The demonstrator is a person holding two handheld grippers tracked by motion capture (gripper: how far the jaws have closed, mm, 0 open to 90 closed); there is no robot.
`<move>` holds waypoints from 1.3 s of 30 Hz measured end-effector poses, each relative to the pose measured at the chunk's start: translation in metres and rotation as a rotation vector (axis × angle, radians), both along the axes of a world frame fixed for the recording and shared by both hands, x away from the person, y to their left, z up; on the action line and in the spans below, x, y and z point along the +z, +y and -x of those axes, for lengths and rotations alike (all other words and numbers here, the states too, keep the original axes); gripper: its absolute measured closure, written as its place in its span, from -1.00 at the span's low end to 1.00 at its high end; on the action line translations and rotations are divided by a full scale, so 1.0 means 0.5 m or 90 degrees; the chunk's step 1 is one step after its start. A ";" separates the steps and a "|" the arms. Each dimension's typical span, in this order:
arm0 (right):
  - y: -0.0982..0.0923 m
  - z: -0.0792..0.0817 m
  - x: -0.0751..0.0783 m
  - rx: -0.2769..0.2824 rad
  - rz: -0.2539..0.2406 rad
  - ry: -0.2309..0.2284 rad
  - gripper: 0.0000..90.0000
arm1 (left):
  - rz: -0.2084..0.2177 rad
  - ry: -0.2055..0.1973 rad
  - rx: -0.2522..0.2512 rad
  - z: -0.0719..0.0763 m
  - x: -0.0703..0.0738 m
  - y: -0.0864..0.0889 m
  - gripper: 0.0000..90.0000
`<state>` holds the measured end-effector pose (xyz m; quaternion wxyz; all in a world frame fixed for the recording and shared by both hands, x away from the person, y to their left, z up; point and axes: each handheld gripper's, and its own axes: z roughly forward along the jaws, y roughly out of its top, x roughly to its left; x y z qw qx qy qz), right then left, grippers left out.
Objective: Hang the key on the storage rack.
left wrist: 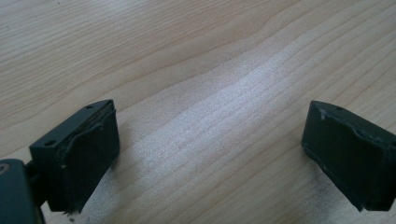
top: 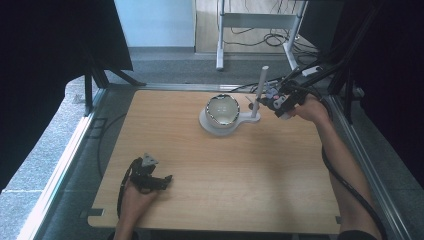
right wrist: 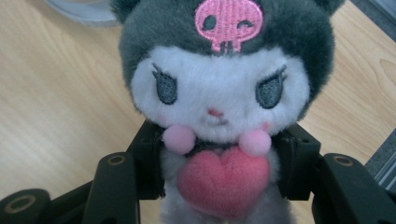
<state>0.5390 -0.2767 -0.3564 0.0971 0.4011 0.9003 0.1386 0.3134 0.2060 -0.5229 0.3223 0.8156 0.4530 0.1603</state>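
Observation:
A plush toy (right wrist: 219, 93) with a grey hood, a pink skull patch and a pink heart sits between the jaws of my right gripper (right wrist: 217, 161), which is shut on its body. In the high view my right gripper (top: 276, 100) is at the table's far right, beside the upright post (top: 259, 92) of a white stand (top: 220, 126). A shiny bowl (top: 223, 110) rests on that stand's round base. My left gripper (top: 159, 180) lies near the front left of the table, open; its jaws (left wrist: 205, 154) hold nothing over bare wood.
The wooden table (top: 215, 170) is framed by metal rails (top: 70, 150). A cable (top: 345, 180) trails along the right forearm. Dark curtains hang at both sides, and a white frame (top: 260, 25) stands on the floor beyond the far edge.

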 end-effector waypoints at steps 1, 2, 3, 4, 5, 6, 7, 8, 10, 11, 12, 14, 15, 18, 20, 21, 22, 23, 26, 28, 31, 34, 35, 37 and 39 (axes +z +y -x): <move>0.001 -0.001 -0.005 -0.002 0.001 -0.005 0.00 | 0.001 0.000 0.000 0.000 0.000 0.000 -0.91; 0.001 -0.003 -0.009 0.001 0.000 -0.006 0.00 | 0.000 0.000 0.000 0.000 0.000 0.000 -0.91; 0.003 -0.005 -0.014 0.004 0.003 -0.010 -0.01 | 0.000 0.000 0.000 0.000 0.000 0.000 -0.91; 0.003 -0.005 -0.014 0.004 0.003 -0.010 -0.01 | 0.000 0.000 0.000 0.000 0.000 0.000 -0.91; 0.008 -0.009 -0.025 0.007 0.005 -0.017 -0.02 | 0.000 0.000 0.000 0.000 0.000 0.000 -0.91; 0.011 -0.010 -0.028 0.007 0.005 -0.018 -0.02 | 0.000 0.000 0.000 0.000 0.000 0.000 -0.91; 0.013 -0.012 -0.032 0.010 0.005 -0.018 -0.03 | 0.000 0.000 0.000 0.000 0.000 0.000 -0.91; 0.017 -0.014 -0.036 0.012 0.006 -0.021 -0.04 | 0.000 0.000 0.000 0.000 0.000 0.000 -0.91; 0.022 -0.017 -0.044 0.016 0.004 -0.021 -0.05 | 0.001 0.000 0.000 0.000 0.000 0.000 -0.91; 0.025 -0.018 -0.049 0.018 0.004 -0.022 -0.06 | 0.000 0.000 0.000 0.000 0.000 0.000 -0.91; 0.029 -0.019 -0.052 0.018 0.005 -0.024 -0.06 | 0.001 0.000 0.000 0.000 0.000 0.000 -0.91; 0.035 -0.020 -0.060 0.023 0.003 -0.026 -0.09 | 0.001 0.000 0.000 0.000 0.000 0.000 -0.91; 0.038 -0.021 -0.064 0.025 0.003 -0.027 -0.10 | 0.001 0.000 0.000 0.000 0.000 0.000 -0.91; 0.047 -0.022 -0.076 0.029 0.006 -0.028 -0.15 | 0.001 0.000 0.000 0.000 0.000 0.000 -0.91; 0.050 -0.023 -0.082 0.033 0.009 -0.028 -0.22 | 0.001 0.001 0.000 0.000 0.000 0.000 -0.91; 0.052 -0.023 -0.086 0.036 0.010 -0.029 -0.26 | 0.000 0.000 -0.001 0.000 0.000 0.000 -0.91; 0.053 -0.023 -0.088 0.036 0.013 -0.028 -0.28 | 0.000 0.000 0.000 0.000 0.000 0.000 -0.91; 0.053 -0.023 -0.090 0.039 0.015 -0.028 -0.32 | 0.000 0.000 -0.001 0.000 0.000 0.000 -0.91; 0.053 -0.021 -0.096 0.045 0.016 -0.024 -0.41 | 0.000 0.000 0.000 0.000 0.000 0.000 -0.91; 0.052 -0.019 -0.099 0.047 0.018 -0.018 -0.46 | 0.000 0.000 -0.001 0.000 0.000 0.000 -0.91; 0.048 -0.015 -0.101 0.049 0.021 -0.013 -0.54 | 0.000 0.001 0.000 0.000 0.000 0.000 -0.91; 0.045 -0.011 -0.104 0.048 0.034 -0.011 -0.61 | 0.001 0.001 0.000 0.000 0.000 0.000 -0.91; 0.043 -0.009 -0.104 0.049 0.034 -0.011 -0.61 | 0.000 0.001 0.000 0.000 0.000 0.000 -0.91; 0.042 -0.002 -0.101 0.050 0.031 -0.011 -0.65 | 0.001 0.000 0.000 0.000 0.000 0.000 -0.91; 0.042 0.003 -0.099 0.055 0.034 -0.011 -0.67 | 0.000 0.000 0.000 0.000 0.000 0.000 -0.91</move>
